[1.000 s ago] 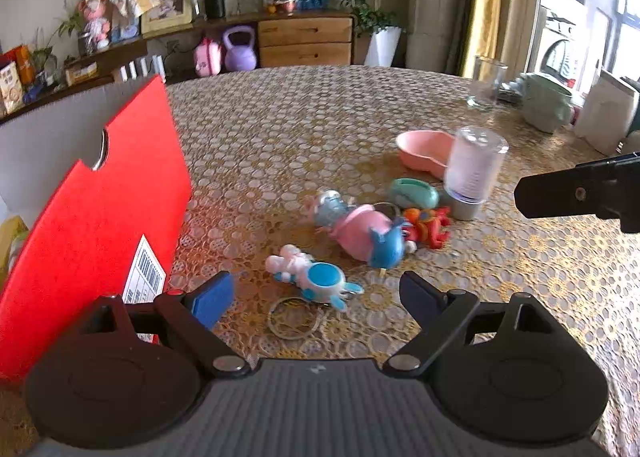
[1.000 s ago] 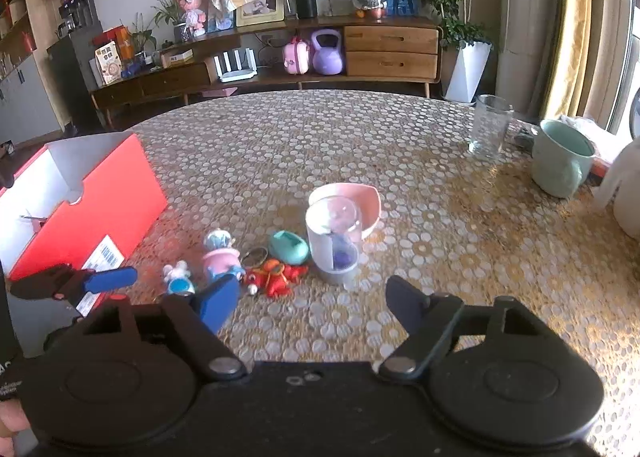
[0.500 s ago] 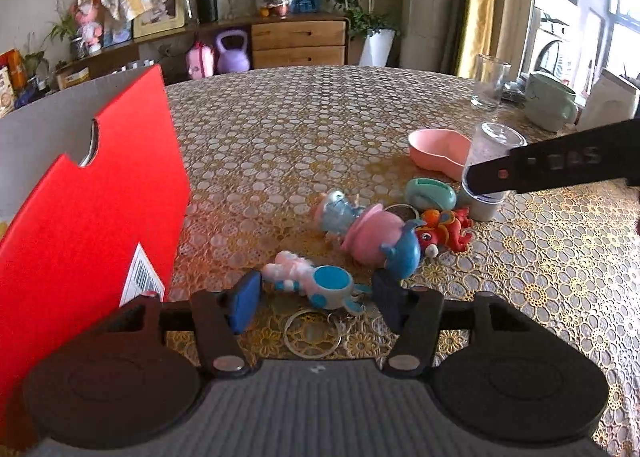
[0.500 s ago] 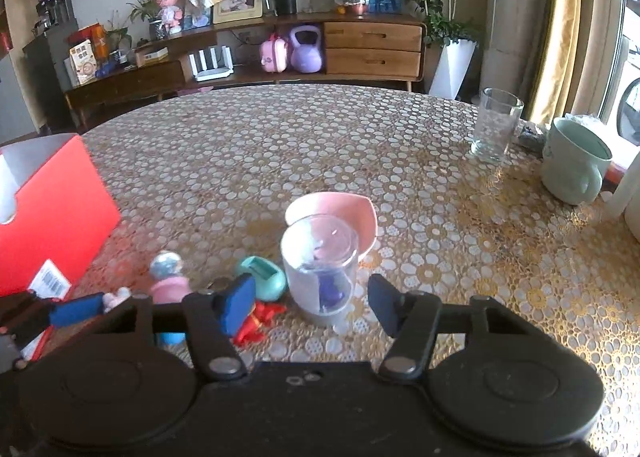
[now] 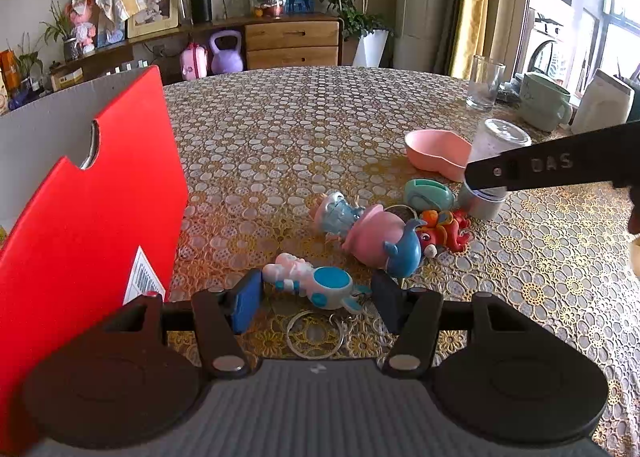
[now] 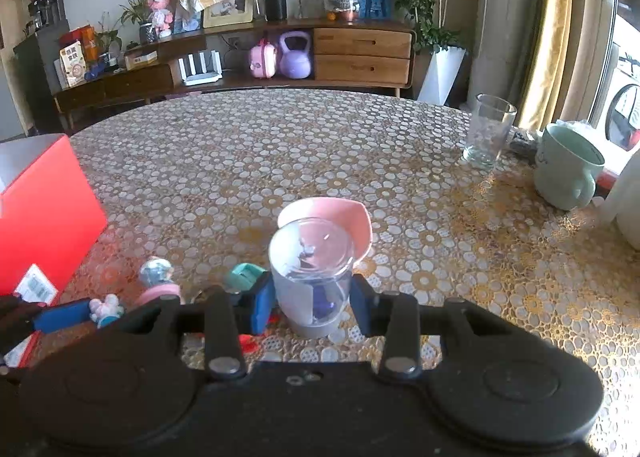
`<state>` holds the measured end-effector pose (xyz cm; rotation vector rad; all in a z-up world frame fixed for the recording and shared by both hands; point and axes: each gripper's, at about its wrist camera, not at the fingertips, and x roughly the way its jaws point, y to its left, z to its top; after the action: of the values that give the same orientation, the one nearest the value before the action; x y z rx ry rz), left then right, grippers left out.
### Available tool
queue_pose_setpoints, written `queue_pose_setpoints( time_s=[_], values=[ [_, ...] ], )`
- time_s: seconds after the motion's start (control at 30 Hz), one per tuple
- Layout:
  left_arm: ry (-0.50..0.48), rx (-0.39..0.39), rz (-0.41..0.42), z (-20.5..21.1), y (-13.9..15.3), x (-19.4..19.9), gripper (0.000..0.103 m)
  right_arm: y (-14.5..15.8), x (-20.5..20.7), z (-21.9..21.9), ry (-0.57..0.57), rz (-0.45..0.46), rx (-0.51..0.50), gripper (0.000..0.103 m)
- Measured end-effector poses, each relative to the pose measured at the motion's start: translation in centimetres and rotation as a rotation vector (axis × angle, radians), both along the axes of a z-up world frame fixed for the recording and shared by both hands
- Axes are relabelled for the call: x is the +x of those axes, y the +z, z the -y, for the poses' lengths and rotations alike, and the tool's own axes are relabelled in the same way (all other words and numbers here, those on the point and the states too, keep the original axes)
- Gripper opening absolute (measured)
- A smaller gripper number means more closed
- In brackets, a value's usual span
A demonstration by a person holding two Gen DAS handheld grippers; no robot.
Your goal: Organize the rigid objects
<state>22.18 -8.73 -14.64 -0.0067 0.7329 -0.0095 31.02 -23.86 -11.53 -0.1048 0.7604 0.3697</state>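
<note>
On the patterned table, a white and blue keychain toy (image 5: 316,281) lies between my left gripper's (image 5: 316,297) pads, which are shut on its two ends; its key ring (image 5: 314,335) trails toward me. Just beyond lie a pink and blue figure (image 5: 372,237), a red-orange toy (image 5: 444,231) and a teal piece (image 5: 428,195). A clear cup (image 6: 312,289) on a grey base stands upright between my right gripper's (image 6: 312,297) pads. Those jaws are closing and touch both of its sides. A pink heart-shaped bowl (image 6: 348,213) sits right behind the cup.
A red box (image 5: 80,217) with an open flap stands at the left, close to my left gripper. A drinking glass (image 6: 488,133) and a green mug (image 6: 568,169) stand at the far right of the table. A sideboard lines the back wall.
Both grippers have narrowed. The left came in around the keychain toy and closed on it. The right moved forward and down to the clear cup, its pads now against it.
</note>
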Motion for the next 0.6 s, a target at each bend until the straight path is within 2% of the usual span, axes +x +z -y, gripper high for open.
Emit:
queue_pose_setpoints(
  time_s=[0.33, 0.6],
  values=[
    [-0.029, -0.021, 0.016, 0.4, 2.0, -2.1, 0.059, 2.4, -3.9, 0.8, 0.027, -0.004, 0.003, 0.04],
    [-0.045, -0.04, 0.054, 0.3, 4.9, -4.3, 0.059, 4.9, -6.7, 1.1, 0.048, 0.008, 0.006, 0.04]
  ],
)
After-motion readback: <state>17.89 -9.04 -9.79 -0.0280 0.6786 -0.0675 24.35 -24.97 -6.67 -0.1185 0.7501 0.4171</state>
